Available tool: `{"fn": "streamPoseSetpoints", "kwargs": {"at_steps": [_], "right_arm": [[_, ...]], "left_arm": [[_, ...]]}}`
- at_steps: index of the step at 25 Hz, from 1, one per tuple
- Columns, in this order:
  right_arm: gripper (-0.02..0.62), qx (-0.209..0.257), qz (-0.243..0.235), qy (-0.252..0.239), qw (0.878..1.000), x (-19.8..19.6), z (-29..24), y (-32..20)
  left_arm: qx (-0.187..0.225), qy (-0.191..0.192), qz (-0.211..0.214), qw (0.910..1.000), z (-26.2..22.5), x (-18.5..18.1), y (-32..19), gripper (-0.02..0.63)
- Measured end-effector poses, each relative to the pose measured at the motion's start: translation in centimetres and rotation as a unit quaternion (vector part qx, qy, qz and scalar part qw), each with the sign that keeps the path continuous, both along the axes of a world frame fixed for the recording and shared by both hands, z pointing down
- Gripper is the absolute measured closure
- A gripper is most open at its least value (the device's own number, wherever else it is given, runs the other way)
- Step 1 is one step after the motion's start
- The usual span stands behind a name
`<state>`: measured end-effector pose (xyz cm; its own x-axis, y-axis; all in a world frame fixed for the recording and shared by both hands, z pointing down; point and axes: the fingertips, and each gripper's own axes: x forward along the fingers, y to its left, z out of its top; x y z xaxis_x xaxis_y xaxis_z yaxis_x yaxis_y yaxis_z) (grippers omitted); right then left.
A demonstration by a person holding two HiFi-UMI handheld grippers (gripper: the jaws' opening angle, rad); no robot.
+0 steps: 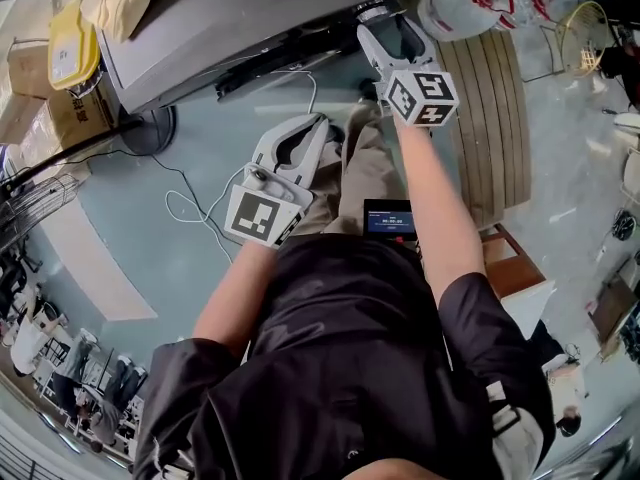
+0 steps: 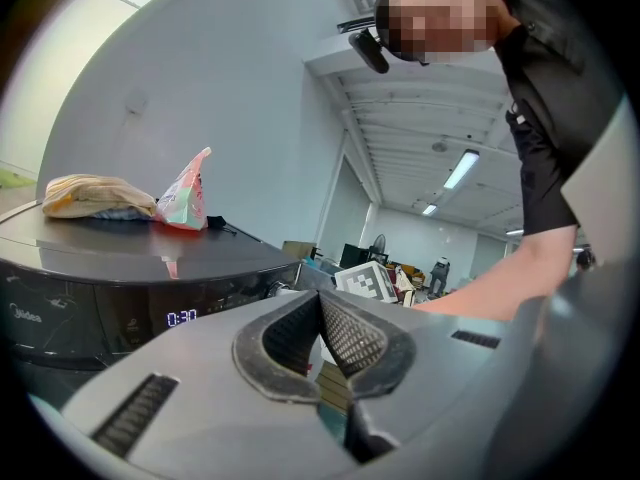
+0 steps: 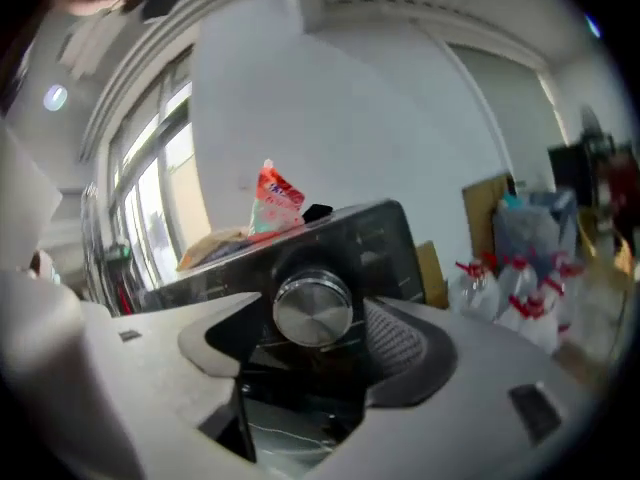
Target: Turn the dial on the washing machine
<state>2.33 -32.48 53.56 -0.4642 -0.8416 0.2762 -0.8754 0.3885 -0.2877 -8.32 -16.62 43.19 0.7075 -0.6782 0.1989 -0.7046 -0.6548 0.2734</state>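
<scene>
The washing machine (image 1: 200, 28) is grey with a dark control panel (image 3: 370, 243). Its round silver dial (image 3: 313, 308) sits between the jaws of my right gripper (image 3: 312, 316). The jaws stand open around the dial, with a thin dark gap on each side of it. In the head view the right gripper (image 1: 385, 30) reaches up to the machine's front edge and hides the dial. My left gripper (image 1: 322, 126) hangs lower, away from the machine, shut with nothing between its pads (image 2: 345, 333). The panel display (image 2: 181, 318) reads 0:30.
A yellowish cloth (image 2: 95, 196) and a red-and-white pouch (image 2: 188, 196) lie on the machine's lid. Beside the machine stand plastic bottles (image 1: 470, 3) and a slatted wooden board (image 1: 495, 108). A thin cable (image 1: 190, 203) loops over the floor, with cardboard boxes (image 1: 60, 88) at the left.
</scene>
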Motion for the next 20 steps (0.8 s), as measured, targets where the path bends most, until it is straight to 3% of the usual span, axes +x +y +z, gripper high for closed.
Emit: {"fn": "streamPoseSetpoints", "kwargs": {"at_steps": [2, 4, 6, 8, 11, 14, 20], "right_arm": [[0.291, -0.051, 0.019, -0.1, 0.994, 0.7, 0.6, 0.1], [0.291, -0.09, 0.022, -0.205, 0.974, 0.5, 1.1, 0.1], [0.285, -0.127, 0.039, -0.318, 0.939, 0.5, 1.7, 0.0], [0.285, -0.154, 0.062, -0.396, 0.903, 1.1, 2.5, -0.1], [0.285, -0.173, 0.074, -0.472, 0.861, 1.4, 3.2, -0.6], [0.287, -0.18, 0.077, -0.521, 0.831, 1.0, 3.0, -1.2], [0.305, -0.196, 0.084, -0.568, 0.795, 0.3, 2.9, -1.8]], "left_arm": [[0.001, 0.002, 0.004, 1.0, -0.1, 0.4, -0.2, 0.612], [0.004, 0.001, 0.007, 1.0, -0.2, 0.6, -0.3, 0.612], [0.007, -0.004, 0.01, 0.9999, -0.2, 0.6, -0.3, 0.612], [0.005, -0.007, 0.01, 0.9999, -0.1, 0.5, -0.2, 0.612], [0.002, -0.008, 0.007, 0.9999, 0.0, 0.2, -0.2, 0.612], [-0.002, -0.008, 0.003, 1.0, 0.1, 0.0, -0.1, 0.612], [-0.003, -0.004, 0.003, 1.0, 0.2, 0.2, 0.0, 0.612]]}}
